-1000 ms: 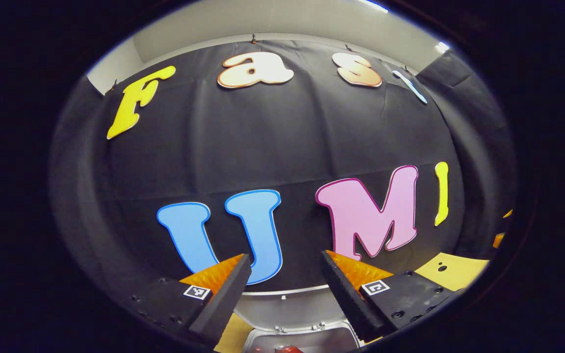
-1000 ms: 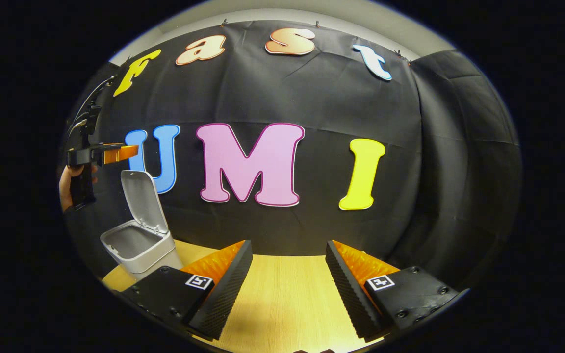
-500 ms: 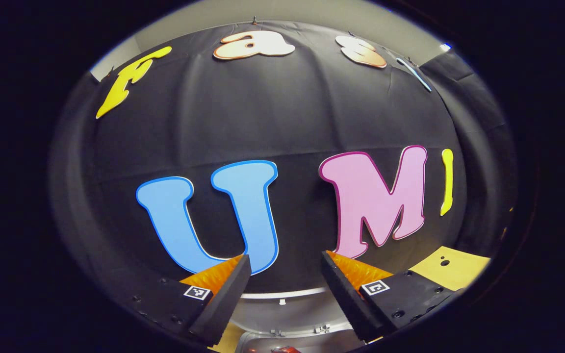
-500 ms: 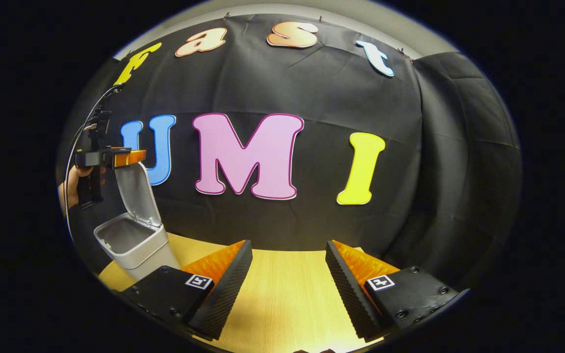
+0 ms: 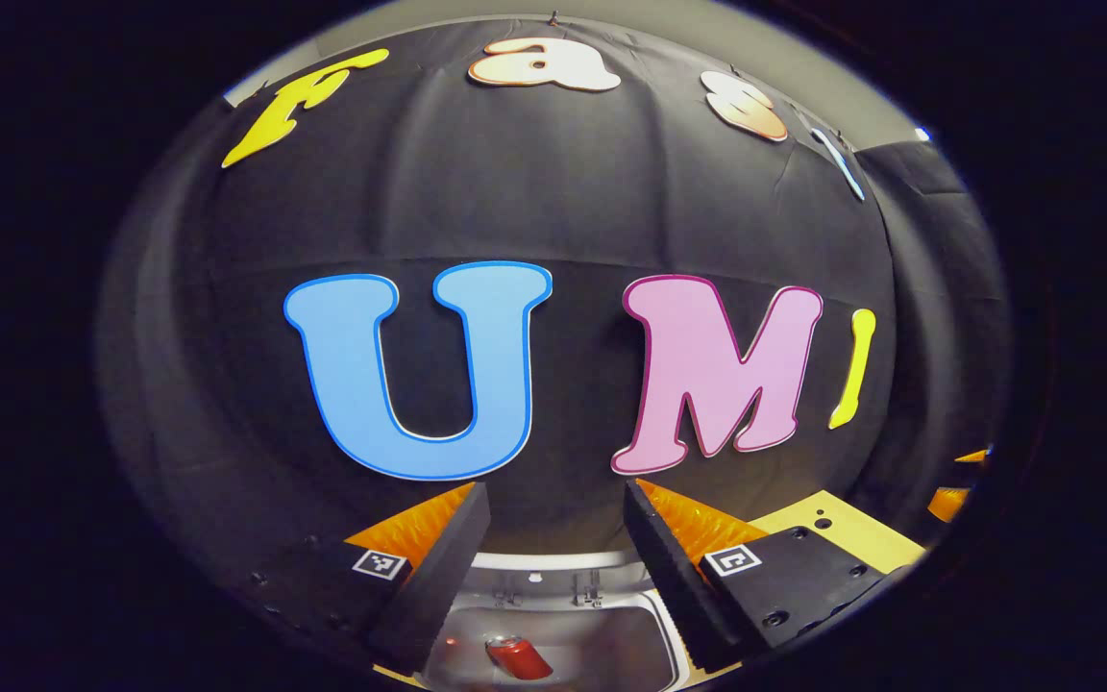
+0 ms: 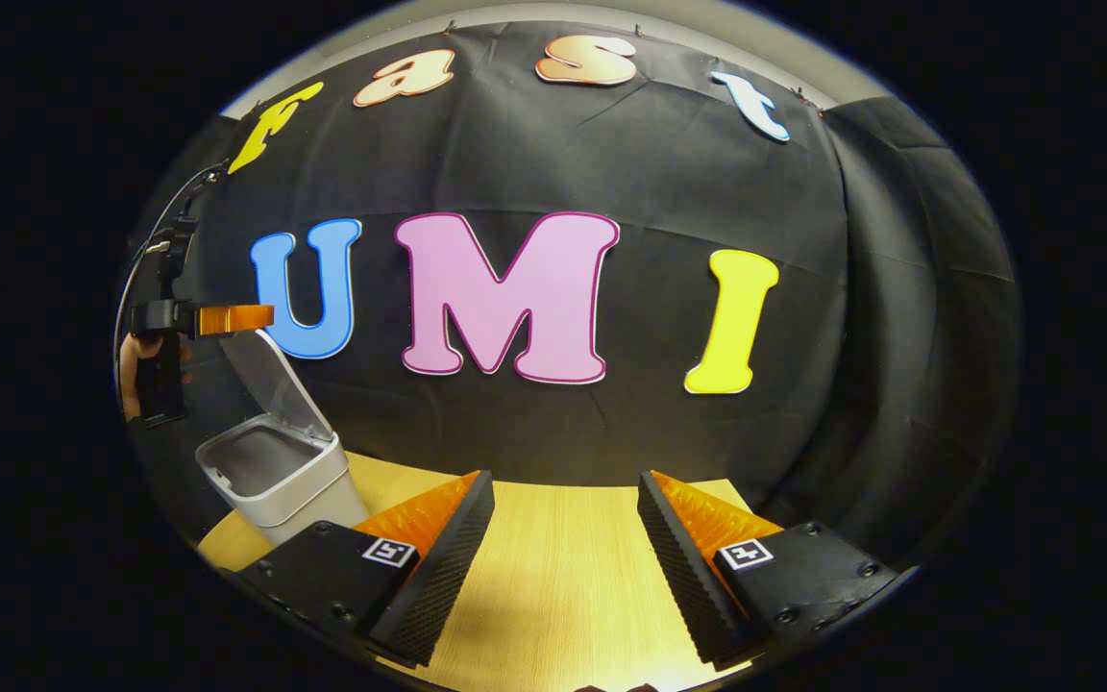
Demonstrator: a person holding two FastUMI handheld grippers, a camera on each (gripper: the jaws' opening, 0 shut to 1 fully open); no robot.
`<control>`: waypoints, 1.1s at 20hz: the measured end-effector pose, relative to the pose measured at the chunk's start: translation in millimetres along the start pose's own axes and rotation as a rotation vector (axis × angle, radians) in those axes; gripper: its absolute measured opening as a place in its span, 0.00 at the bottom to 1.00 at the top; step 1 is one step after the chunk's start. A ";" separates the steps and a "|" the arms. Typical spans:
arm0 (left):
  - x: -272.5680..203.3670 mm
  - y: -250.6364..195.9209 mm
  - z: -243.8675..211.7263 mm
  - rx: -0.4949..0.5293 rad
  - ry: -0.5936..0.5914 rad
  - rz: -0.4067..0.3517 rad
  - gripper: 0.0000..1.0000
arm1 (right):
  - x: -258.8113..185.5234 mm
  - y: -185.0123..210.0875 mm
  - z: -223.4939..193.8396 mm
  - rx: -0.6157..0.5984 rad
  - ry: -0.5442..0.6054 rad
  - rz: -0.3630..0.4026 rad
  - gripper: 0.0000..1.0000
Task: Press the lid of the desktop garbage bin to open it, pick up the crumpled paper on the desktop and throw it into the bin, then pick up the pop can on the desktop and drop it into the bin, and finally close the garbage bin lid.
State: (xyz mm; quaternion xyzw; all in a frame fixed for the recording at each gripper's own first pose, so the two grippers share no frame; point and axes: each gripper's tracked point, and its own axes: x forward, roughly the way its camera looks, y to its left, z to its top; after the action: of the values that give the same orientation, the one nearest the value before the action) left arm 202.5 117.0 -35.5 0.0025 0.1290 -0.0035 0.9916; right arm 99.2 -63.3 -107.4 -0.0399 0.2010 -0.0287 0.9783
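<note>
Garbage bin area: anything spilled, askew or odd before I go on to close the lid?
Nothing stands out. The pop can lies inside the garbage bin, whose lid stands tilted open. The left gripper hangs above the lid's top edge, the right gripper is open over the bare desktop.

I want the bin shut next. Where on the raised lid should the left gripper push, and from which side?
Push the lid's free top edge, from the wall side toward the bin's mouth. It stands nearly upright on hinges at the bin's back rim, so the top edge likely gives most leverage. The left gripper hovers open right there.
</note>
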 end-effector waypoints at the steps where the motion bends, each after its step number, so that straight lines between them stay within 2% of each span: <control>1: -7.9 0.1 -6.5 -0.002 0.009 0.006 0.97 | 0.2 3.2 -3.4 -0.004 0.005 0.011 0.98; 6: -47.6 1.0 -42.0 -0.108 0.016 0.030 0.98 | -3.4 17.1 -21.6 0.045 0.075 0.053 0.98; 11: -71.9 -5.1 -87.4 -0.042 -0.007 0.021 0.97 | -12.1 18.8 -36.8 0.030 0.109 0.071 0.98; 18: -82.5 -6.6 -153.3 -0.023 0.086 0.042 0.98 | -27.3 19.6 -66.3 0.029 0.173 0.073 0.98; 22: -81.9 -5.6 -164.4 -0.003 0.092 0.035 0.97 | -29.6 18.0 -73.9 0.027 0.188 0.069 0.98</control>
State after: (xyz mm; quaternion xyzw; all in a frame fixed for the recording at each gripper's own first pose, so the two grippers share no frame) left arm 81.2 112.9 -173.4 0.0036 0.1745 0.0144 0.9845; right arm 43.5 -48.1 -165.2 -0.0167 0.2930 -0.0015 0.9560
